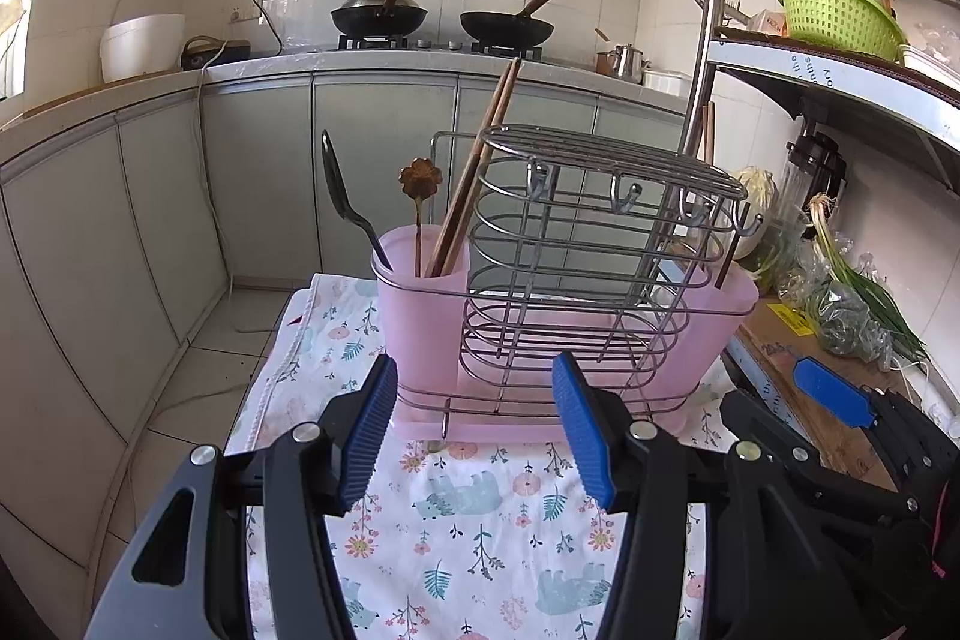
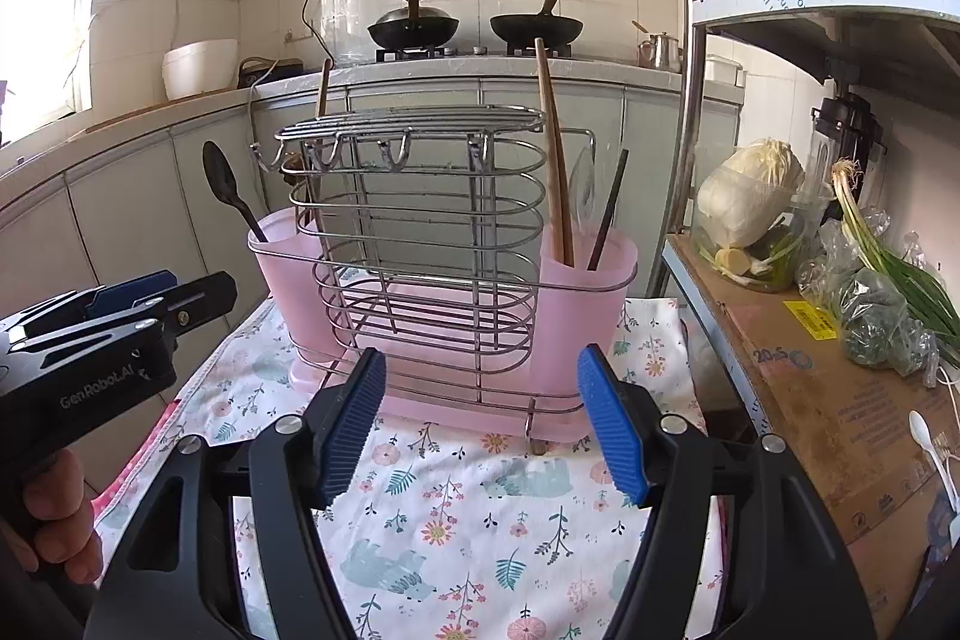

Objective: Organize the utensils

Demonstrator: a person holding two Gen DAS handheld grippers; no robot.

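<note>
- Standing on the floral cloth (image 1: pixel 474 532), the pink utensil holder (image 2: pixel 576 316) carries chopsticks (image 1: pixel 474 178) and a black spoon (image 1: pixel 339 196).
- Left gripper (image 1: pixel 474 430) and right gripper (image 2: pixel 483 421) are spread, empty, just before it.

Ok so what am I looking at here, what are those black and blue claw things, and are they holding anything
Those are two hand-held grippers, each with a camera looking along its blue fingers. One picture comes from the left gripper, the other from the right gripper. Both are open and empty. A person's hand holds the left one. In front, on a flowered cloth, stands a pink utensil holder with a wire rack. It holds a dark spoon, a flower-topped spoon and chopsticks.
</note>
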